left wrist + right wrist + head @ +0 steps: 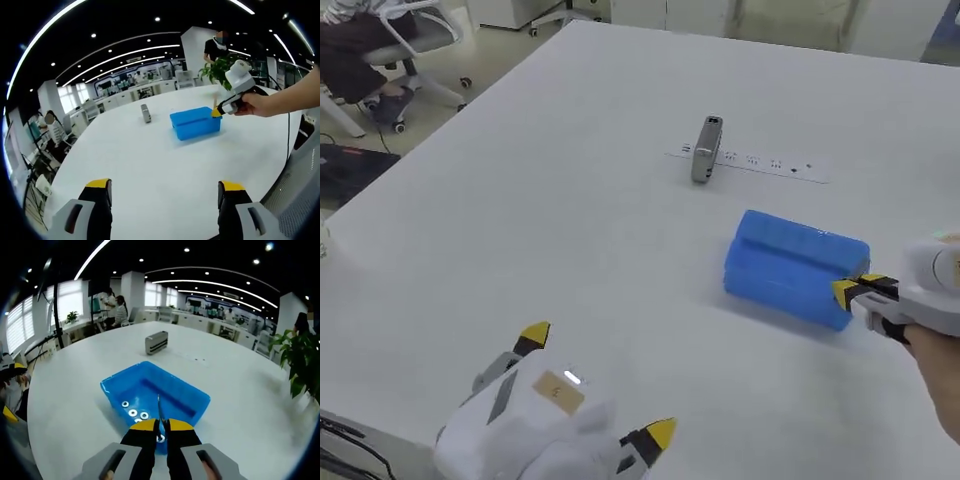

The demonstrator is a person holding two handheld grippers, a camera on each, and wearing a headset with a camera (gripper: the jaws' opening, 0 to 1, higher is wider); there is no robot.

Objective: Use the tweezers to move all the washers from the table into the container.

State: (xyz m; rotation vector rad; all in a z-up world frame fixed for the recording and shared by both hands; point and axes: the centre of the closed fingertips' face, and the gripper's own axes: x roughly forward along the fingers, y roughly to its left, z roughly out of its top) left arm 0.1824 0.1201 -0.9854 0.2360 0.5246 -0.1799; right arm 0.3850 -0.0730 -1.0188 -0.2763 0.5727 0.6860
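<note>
Right gripper view, bottom centre: the right gripper (161,424) is clenched on thin tweezers (159,409), their tips hard to make out above the blue container (175,399), where washers (132,412) lie, one partly hidden by the jaws. In the left gripper view the left gripper (165,184) hangs released over bare white table (150,150), the container well beyond, mid-frame right.

— what crowds the bin (790,265)?
— the right gripper (844,290), pinching tweezers (158,409), hangs over its right end. a grey box (707,148) stands beyond it, well apart.
— and to its left?
— bare table (570,230), wide room to pass.
</note>
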